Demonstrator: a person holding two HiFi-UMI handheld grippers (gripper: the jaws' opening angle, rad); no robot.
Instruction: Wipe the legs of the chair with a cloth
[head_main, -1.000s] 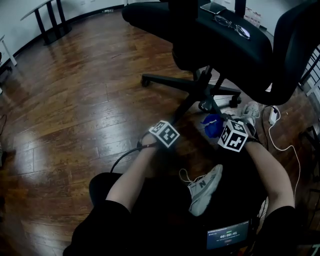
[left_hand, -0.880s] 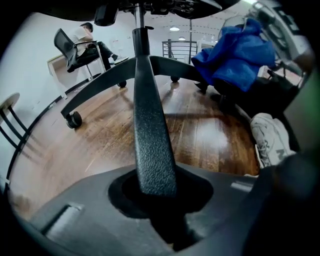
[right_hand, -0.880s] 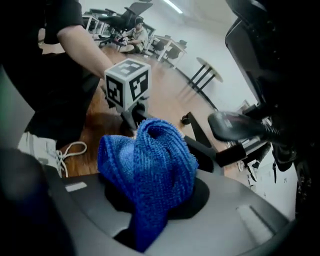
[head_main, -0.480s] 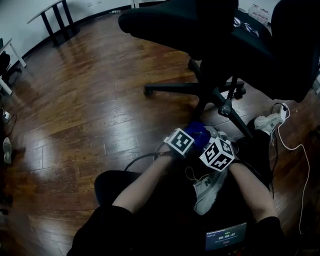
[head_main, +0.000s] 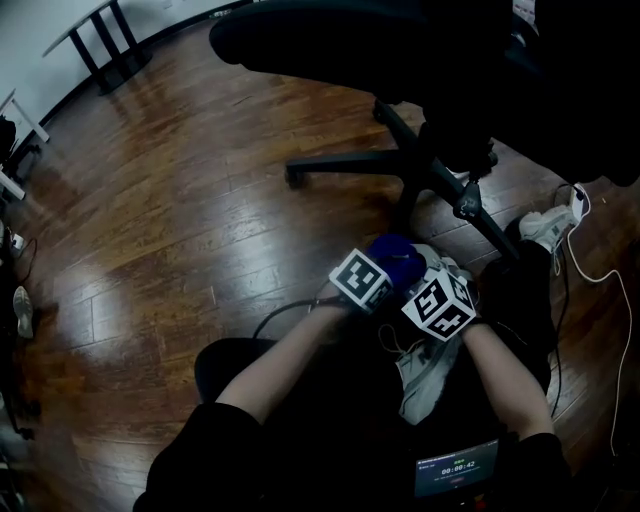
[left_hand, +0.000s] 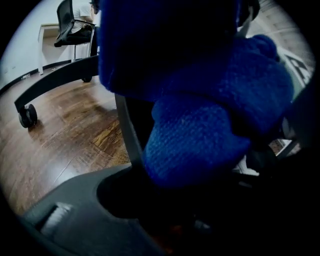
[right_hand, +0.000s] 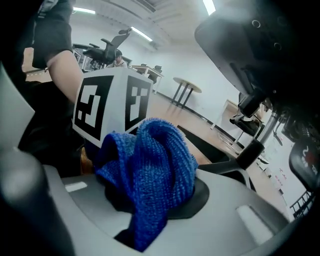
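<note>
Presently, the fingers of my right gripper (head_main: 425, 285) were clamped on the cloth (right_hand: 150, 170), a blue, coarse-knit piece bunched into soft folds with one tail hanging below the grip. It was held low in front of me, between my two grippers and near the closest chair leg (head_main: 485, 228), but not touching it. The fingers of my left gripper (head_main: 372, 270) had just been opening, with a bulge of the cloth right at them and, as far as I could judge, not yet pinched. To make the transfer well: seat a thick fold deep between the left fingers, close firmly, release the right side only afterwards, and leave a broad pad of fabric free for wiping.
</note>
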